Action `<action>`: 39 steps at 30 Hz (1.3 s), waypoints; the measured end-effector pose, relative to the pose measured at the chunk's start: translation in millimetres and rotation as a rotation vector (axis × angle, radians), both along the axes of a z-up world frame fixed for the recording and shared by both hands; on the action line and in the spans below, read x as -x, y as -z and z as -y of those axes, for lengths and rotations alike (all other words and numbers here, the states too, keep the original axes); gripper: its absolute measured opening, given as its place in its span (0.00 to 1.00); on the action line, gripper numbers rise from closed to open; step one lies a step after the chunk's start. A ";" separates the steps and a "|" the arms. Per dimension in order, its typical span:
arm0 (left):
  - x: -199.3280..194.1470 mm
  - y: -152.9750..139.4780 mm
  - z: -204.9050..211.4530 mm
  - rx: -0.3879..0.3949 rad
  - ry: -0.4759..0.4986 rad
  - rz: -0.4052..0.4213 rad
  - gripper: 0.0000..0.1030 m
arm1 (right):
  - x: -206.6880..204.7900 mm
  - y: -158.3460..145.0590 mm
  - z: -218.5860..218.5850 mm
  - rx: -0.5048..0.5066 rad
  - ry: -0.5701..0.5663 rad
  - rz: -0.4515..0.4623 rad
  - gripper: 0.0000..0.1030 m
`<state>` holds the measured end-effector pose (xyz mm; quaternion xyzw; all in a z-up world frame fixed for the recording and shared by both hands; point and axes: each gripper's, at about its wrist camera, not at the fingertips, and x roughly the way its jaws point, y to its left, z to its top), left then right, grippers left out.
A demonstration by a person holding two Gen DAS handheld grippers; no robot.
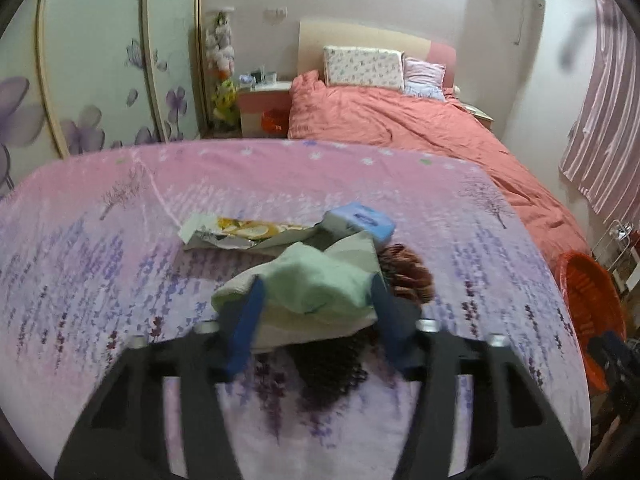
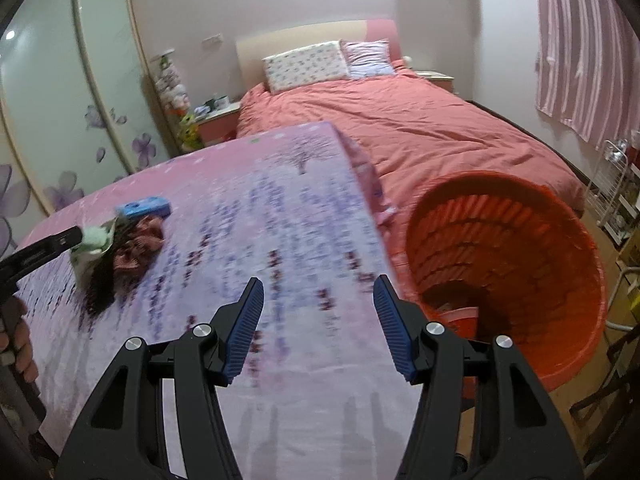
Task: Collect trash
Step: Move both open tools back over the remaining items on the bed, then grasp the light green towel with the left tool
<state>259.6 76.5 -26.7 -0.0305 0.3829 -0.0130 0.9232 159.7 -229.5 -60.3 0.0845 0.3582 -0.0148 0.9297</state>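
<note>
Four bits of trash are counted on the purple cloth (image 1: 120, 240); one green wrapper (image 1: 320, 284) is clamped by the left gripper (image 1: 316, 292); right gripper (image 2: 318, 300) is held wide, near one orange bin (image 2: 560, 240).

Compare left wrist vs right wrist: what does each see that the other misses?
Left wrist only: the lemon-print wrapper lying flat behind the pile, and the left gripper closed on the green packet.

Right wrist only: the inside of the red bin, with something lying at its bottom, and the open, empty right gripper over the table edge.

Both: the floral tablecloth, blue tissue pack, reddish-brown crumpled piece, the bin's rim, and the bed.
</note>
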 end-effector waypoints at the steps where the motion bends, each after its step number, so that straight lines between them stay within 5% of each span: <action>1: -1.3 2.2 -3.4 0.004 0.003 -0.007 0.19 | -1.2 0.8 -5.1 0.002 -0.007 -0.003 0.56; 8: 20.2 2.5 -36.7 0.042 0.006 0.014 0.13 | -13.7 6.2 -52.5 0.022 -0.082 -0.026 0.56; 13: 38.2 4.4 -77.3 0.163 0.021 0.001 0.20 | -20.2 8.7 -79.6 0.028 -0.133 -0.037 0.56; 18: 43.4 1.4 -85.4 0.133 0.003 0.003 0.21 | -21.9 10.5 -97.0 0.031 -0.160 -0.050 0.56; 20: 44.6 -2.4 -84.1 0.127 0.009 0.014 0.45 | -21.9 10.6 -99.2 0.035 -0.161 -0.051 0.56; 22: 46.7 -7.5 -79.8 0.110 0.012 0.036 0.56 | -21.7 9.4 -98.7 0.035 -0.157 -0.052 0.56; 30: 18.2 8.1 -51.8 0.004 0.049 -0.029 0.57 | -23.7 11.5 -95.6 0.023 -0.145 -0.061 0.56; 31: 15.7 12.6 -49.9 -0.005 0.049 -0.038 0.54 | -24.1 12.2 -95.7 0.021 -0.146 -0.063 0.56; 34: 7.6 25.9 -43.9 -0.022 0.059 -0.070 0.18 | -25.1 15.0 -94.8 0.015 -0.145 -0.072 0.56; 39: 16.0 9.2 -58.8 0.048 0.050 0.000 0.10 | -27.8 17.5 -97.3 0.019 -0.158 -0.081 0.56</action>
